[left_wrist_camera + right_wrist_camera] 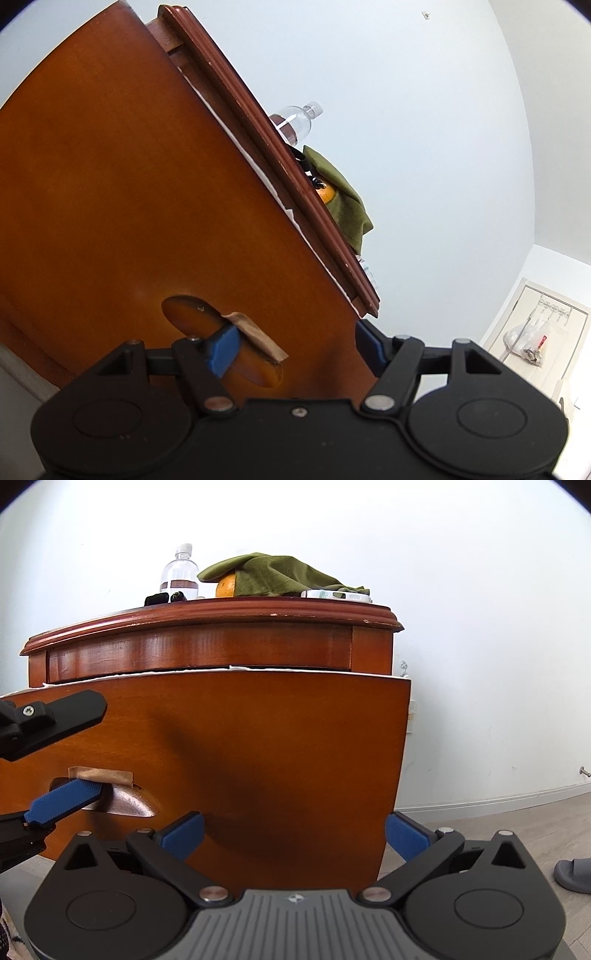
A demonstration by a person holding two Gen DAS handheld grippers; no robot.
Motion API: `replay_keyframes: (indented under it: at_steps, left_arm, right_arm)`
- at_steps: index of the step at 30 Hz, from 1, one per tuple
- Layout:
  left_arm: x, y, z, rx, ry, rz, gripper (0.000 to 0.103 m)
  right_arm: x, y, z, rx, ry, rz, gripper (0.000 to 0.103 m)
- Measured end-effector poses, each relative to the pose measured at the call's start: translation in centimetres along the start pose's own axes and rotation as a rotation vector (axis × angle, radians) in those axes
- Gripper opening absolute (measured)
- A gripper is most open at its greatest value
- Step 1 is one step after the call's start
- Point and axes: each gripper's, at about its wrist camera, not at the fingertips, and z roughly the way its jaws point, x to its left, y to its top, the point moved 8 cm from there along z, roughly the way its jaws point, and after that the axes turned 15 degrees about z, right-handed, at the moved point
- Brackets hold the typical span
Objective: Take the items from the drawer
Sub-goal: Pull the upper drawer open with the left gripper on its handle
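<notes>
The brown wooden drawer front [258, 738] of a curved nightstand stands slightly out from the cabinet, with a white liner edge showing in the gap. My left gripper [295, 343] is shut on this front. One of its blue pads [221, 349] sits in the taped handle recess [129, 801], and the other finger [74, 710] reaches the front's top edge. My right gripper [293, 834] is open, empty and close to the front's lower right. The inside of the drawer is hidden.
On the nightstand top [221, 611] stand a clear bottle [180, 574], an orange [226, 585] under a green cloth [280, 574], a white flat item [338, 595] and small black things [159, 599]. A grey sandal [574, 873] lies on the floor at right. A white door [532, 339] has bags hanging on it.
</notes>
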Motion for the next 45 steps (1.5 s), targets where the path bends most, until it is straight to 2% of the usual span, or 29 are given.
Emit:
replay_keyframes:
  at_steps: [10, 24, 25, 26, 45]
  left_arm:
    - [-0.2, 0.4, 0.7, 0.009, -0.003, 0.017, 0.069]
    - [-1.1, 0.5, 1.3, 0.016, 0.003, 0.02, 0.069]
    - [-1.1, 1.4, 3.3, 0.018, 0.0, 0.021, 0.069]
    - [-1.0, 3.0, 7.0, 0.02, -0.008, 0.027, 0.069]
    - [-3.0, 0.1, 6.8, 0.061, 0.027, 0.046, 0.07]
  right_arm:
    - [0.4, -0.3, -1.6, 0.017, 0.036, 0.001, 0.103]
    - [0.0, -0.4, -2.7, 0.026, 0.038, 0.012, 0.103]
    - [0.0, -0.5, -2.7, 0.028, 0.039, 0.012, 0.103]
    - [0.1, -0.5, -2.8, 0.03, 0.041, 0.012, 0.103]
    - [0.6, -0.9, -3.6, 0.058, 0.066, 0.021, 0.103]
